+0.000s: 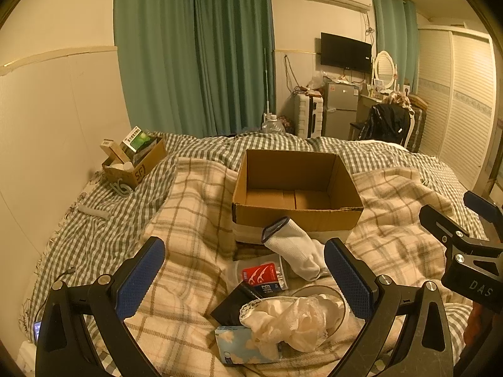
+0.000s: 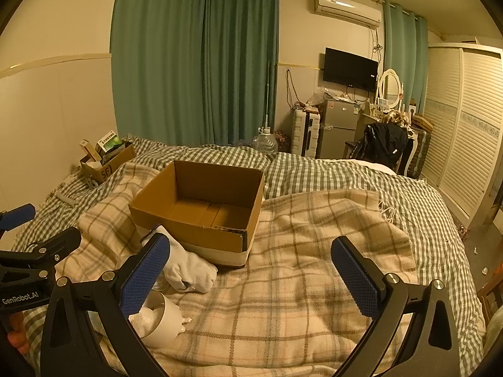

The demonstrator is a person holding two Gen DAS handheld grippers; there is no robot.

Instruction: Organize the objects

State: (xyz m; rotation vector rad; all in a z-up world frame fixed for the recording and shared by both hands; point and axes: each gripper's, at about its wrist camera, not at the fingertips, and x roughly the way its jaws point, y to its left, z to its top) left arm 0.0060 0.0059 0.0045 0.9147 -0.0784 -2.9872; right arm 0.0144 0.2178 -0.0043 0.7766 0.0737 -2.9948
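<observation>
An open, empty cardboard box [image 1: 297, 188] [image 2: 201, 207] sits on the plaid blanket. In front of it lies a white sock [image 1: 295, 251] [image 2: 188, 267]. Near it lie a red floss-pick pack [image 1: 264, 275], a black flat item [image 1: 232, 308], a white bowl [image 1: 327, 301] [image 2: 163, 320] with crumpled plastic and cloth [image 1: 295, 317], and a blue tissue pack [image 1: 242, 345]. My left gripper [image 1: 245, 276] is open above this pile. My right gripper [image 2: 251, 276] is open and empty over bare blanket, right of the pile.
A small cardboard box [image 1: 133, 160] [image 2: 105, 160] full of packets stands at the bed's far left by the wall. A grey stick [image 1: 92, 212] lies on the checked sheet. A phone [image 1: 37, 330] lies at the left edge. Furniture stands beyond the bed.
</observation>
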